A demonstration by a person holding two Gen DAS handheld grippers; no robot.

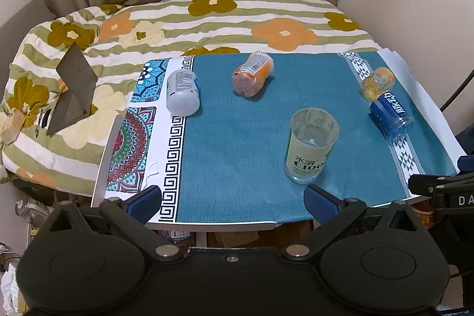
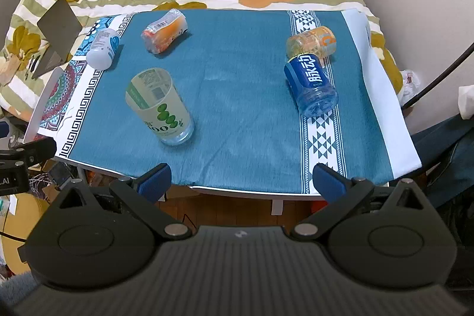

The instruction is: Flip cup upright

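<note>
Holding both grippers back, jaws wide and empty (nothing gripped), because the green cup point(image 1: 311, 145) already stands upright on the counter point(image 1: 237, 138).

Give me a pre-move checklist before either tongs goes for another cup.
1. Left tongs open, nothing held: ok.
2. Right tongs open, nothing held: ok.
3. Green-label cup upright, mouth up: ok.
4. Blue cup upright: not ok, lying on its side.
5. White cup and orange cup upright: not ok, both lying down.
6. Yellow cup apart from the blue cup: cannot tell.
</note>
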